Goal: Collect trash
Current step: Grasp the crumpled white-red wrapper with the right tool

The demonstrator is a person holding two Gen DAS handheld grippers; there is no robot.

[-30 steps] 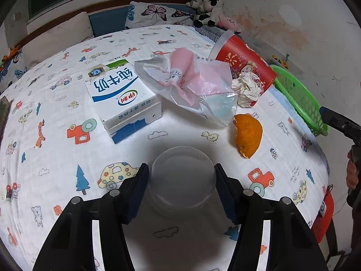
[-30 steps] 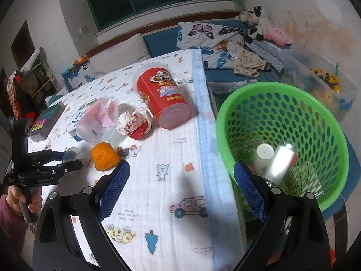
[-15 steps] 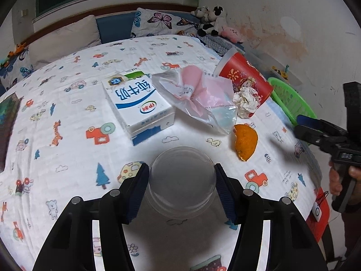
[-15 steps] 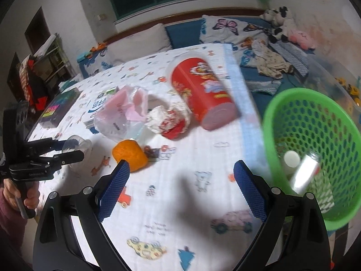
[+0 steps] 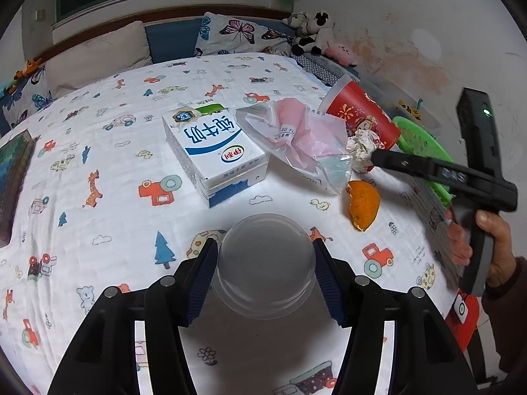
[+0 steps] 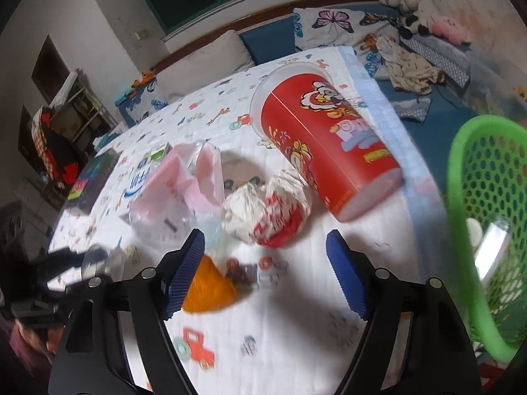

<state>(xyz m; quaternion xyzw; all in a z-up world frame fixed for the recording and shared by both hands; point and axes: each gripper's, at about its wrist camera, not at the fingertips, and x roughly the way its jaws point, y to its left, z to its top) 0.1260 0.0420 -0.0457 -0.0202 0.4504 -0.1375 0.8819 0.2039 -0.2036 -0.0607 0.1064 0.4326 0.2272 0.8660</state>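
My left gripper (image 5: 265, 275) is shut on a clear plastic cup (image 5: 263, 263) and holds it above the printed bed sheet. Ahead lie a white milk carton (image 5: 214, 151), a clear bag with pink paper (image 5: 303, 138), a crumpled wrapper (image 5: 362, 146), an orange peel (image 5: 362, 204) and a red paper cup (image 5: 359, 115) on its side. My right gripper (image 6: 263, 263) is open and empty, just above the peel (image 6: 207, 286) and near the wrapper (image 6: 266, 210). The red cup (image 6: 326, 141) lies behind it. The green basket (image 6: 461, 197) stands at the right.
The basket (image 5: 418, 141) sits past the bed's right edge and holds several items. Pillows (image 5: 240, 33) and plush toys (image 5: 309, 33) line the far end. A dark book (image 5: 13, 171) lies at the left. The right gripper's body (image 5: 461, 177) reaches in from the right.
My right gripper has swung left from the basket toward the wrapper and peel. My left gripper has lifted and drawn back a little with the cup still held.
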